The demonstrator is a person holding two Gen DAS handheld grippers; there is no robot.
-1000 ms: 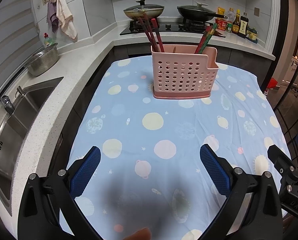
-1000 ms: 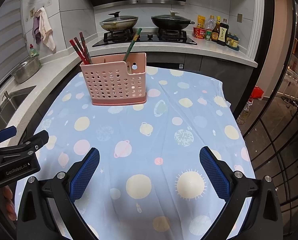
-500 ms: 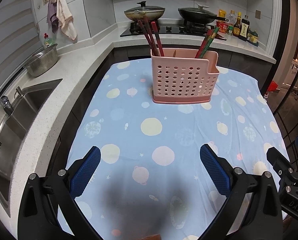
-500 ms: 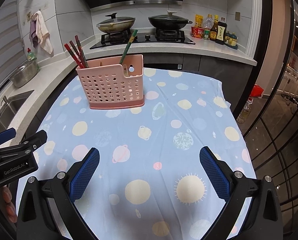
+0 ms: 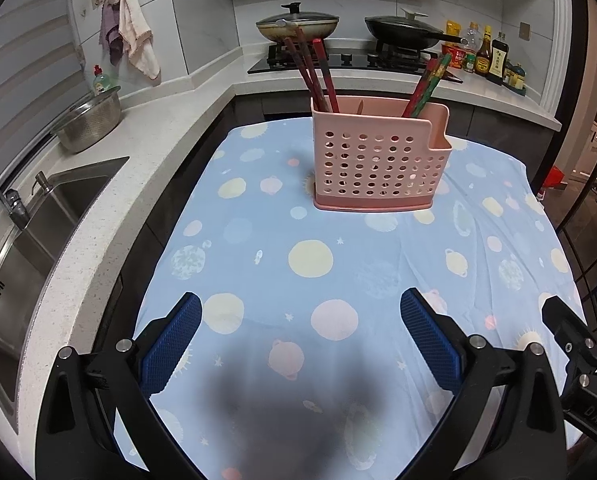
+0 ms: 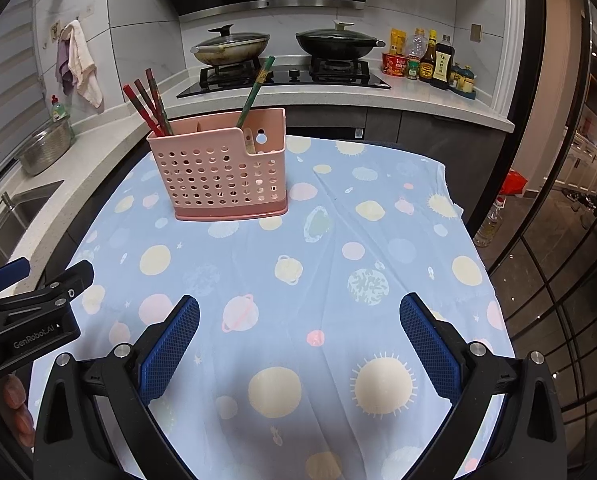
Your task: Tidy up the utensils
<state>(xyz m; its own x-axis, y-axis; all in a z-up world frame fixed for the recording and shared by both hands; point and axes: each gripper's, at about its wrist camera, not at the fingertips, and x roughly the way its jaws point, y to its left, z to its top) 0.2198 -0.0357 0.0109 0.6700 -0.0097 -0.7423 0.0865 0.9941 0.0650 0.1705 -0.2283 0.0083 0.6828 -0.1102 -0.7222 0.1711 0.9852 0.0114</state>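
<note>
A pink perforated utensil holder (image 5: pixel 374 160) stands upright at the far middle of the table, also in the right wrist view (image 6: pixel 222 176). Dark red chopsticks (image 5: pixel 310 72) lean out of its left compartment. Red and green chopsticks (image 5: pixel 428 84) stand in its right compartment; in the right wrist view a green chopstick (image 6: pixel 256 90) shows there. My left gripper (image 5: pixel 300 340) is open and empty, low over the near table. My right gripper (image 6: pixel 298 340) is open and empty, also near the front edge, to the right of the left one.
The table has a blue planet-print cloth (image 5: pixel 310 256). A counter with a sink (image 5: pixel 26 240) and a steel bowl (image 5: pixel 88 120) runs along the left. A stove with two lidded pans (image 6: pixel 282 44) and sauce bottles (image 6: pixel 430 60) stands behind. Glass doors (image 6: pixel 558 280) are on the right.
Both grippers have drawn back and risen slightly, so the holder looks a little farther away. Both stay open and empty. The holder and chopsticks have not moved.
</note>
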